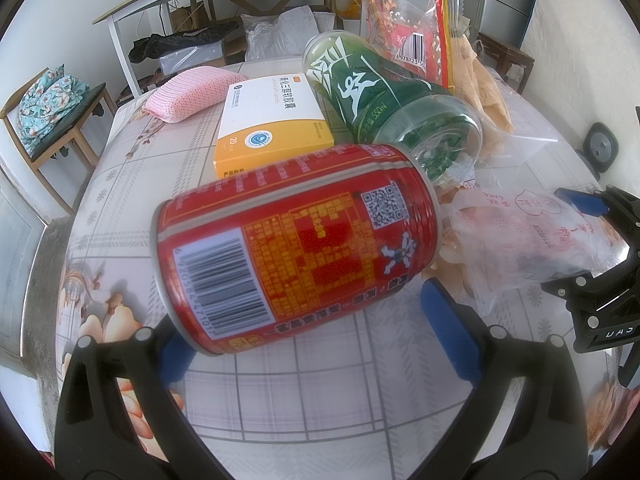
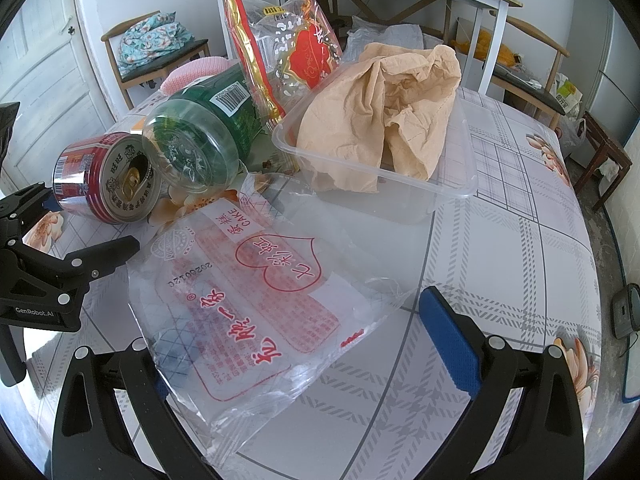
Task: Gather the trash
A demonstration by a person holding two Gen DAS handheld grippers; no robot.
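presently the left gripper [image 1: 316,344] stands open, its blue pads either side of the red can [image 1: 296,248], which lies on its side on the table [image 1: 304,400]. behind the can lies a green bottle [image 1: 384,100]. the right gripper [image 2: 304,344] is likewise open around a clear cake wrapper [image 2: 248,292], just right of the can. beyond it, a plastic tub [image 2: 460,188] holds brown paper [image 2: 380,120].

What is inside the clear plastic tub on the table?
Crumpled tan paper fills the clear plastic tub and rises above its rim. Anything beneath the paper is covered.
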